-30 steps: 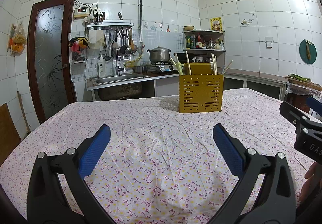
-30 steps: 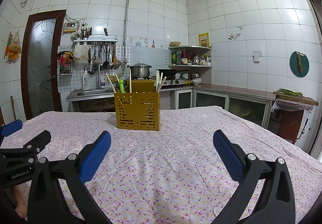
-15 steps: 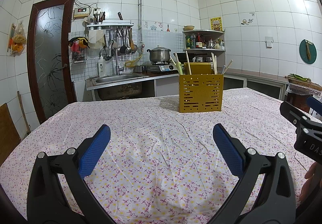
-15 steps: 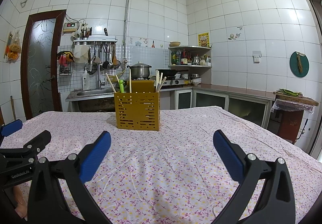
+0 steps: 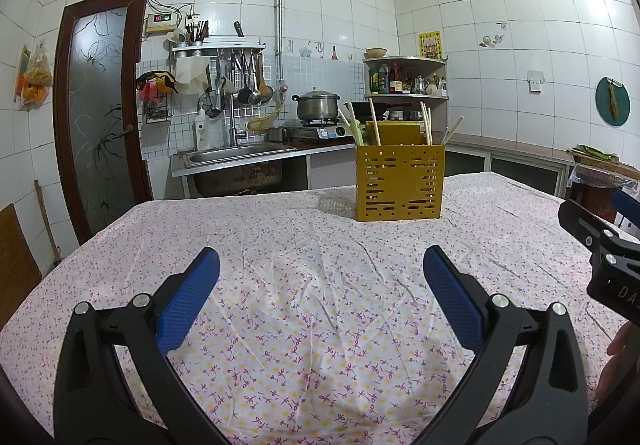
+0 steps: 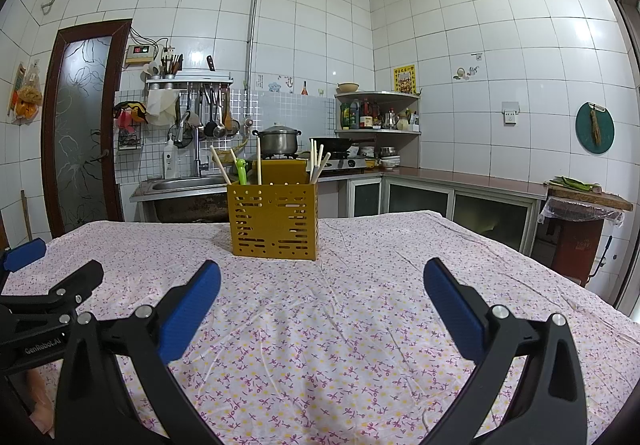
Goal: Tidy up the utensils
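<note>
Behind both wide, empty claws, left claw (image 5: 321, 285) and right claw (image 6: 322, 287), utensil holder (image 6: 273, 219), contents half-hidden.

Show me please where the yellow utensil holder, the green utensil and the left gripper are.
yellow utensil holder (image 6: 274, 221), right wrist view, on its slotted front wall.
green utensil (image 6: 241, 170), right wrist view, on its top end.
left gripper (image 5: 321, 287), left wrist view, midway between its open fingertips.

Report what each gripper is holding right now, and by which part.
Nothing is held. The left gripper and right gripper both stand open above the tablecloth, well short of the yellow utensil holder.
</note>
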The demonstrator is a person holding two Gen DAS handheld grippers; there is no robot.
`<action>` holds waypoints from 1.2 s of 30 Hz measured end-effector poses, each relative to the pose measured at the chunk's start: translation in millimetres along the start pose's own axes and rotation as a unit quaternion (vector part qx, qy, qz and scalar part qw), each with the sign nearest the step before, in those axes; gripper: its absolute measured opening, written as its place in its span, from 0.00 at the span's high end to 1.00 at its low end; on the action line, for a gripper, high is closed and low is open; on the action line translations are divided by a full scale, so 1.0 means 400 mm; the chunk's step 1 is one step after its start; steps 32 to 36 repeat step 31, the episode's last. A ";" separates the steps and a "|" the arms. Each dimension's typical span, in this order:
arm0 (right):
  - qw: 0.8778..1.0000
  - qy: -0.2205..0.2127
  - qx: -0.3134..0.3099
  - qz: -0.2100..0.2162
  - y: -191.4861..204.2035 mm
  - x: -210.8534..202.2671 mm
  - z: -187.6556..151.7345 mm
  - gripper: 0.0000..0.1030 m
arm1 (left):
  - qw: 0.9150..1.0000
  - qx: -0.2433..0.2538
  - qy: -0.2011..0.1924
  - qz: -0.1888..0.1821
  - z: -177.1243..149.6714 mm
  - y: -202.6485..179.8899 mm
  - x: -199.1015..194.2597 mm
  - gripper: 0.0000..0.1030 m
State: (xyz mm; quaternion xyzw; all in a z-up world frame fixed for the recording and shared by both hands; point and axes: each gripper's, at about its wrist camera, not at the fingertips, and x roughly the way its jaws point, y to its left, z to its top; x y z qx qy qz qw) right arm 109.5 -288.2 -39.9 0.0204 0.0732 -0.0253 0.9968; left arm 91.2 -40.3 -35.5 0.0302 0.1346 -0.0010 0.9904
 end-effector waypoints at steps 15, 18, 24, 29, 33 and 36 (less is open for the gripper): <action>1.000 0.000 0.000 0.000 0.000 0.002 0.001 0.04 | 1.000 0.000 0.000 0.000 0.000 -0.001 0.000 0.05; 1.000 -0.001 0.000 0.000 -0.001 0.000 0.001 0.04 | 1.000 0.000 0.000 0.000 0.002 -0.001 0.000 0.05; 1.000 0.000 0.001 0.000 -0.001 0.001 0.001 0.04 | 1.000 0.000 0.003 0.002 -0.003 -0.001 0.001 0.05; 1.000 0.000 0.000 0.000 -0.001 0.001 0.001 0.04 | 1.000 0.004 0.006 0.003 -0.006 -0.003 0.004 0.05; 1.000 -0.001 0.000 0.000 -0.002 0.001 0.002 0.04 | 1.000 0.003 0.006 0.003 -0.007 -0.003 0.002 0.05; 1.000 -0.001 0.000 0.000 -0.002 0.001 0.002 0.04 | 1.000 0.003 0.006 0.003 -0.007 -0.003 0.002 0.05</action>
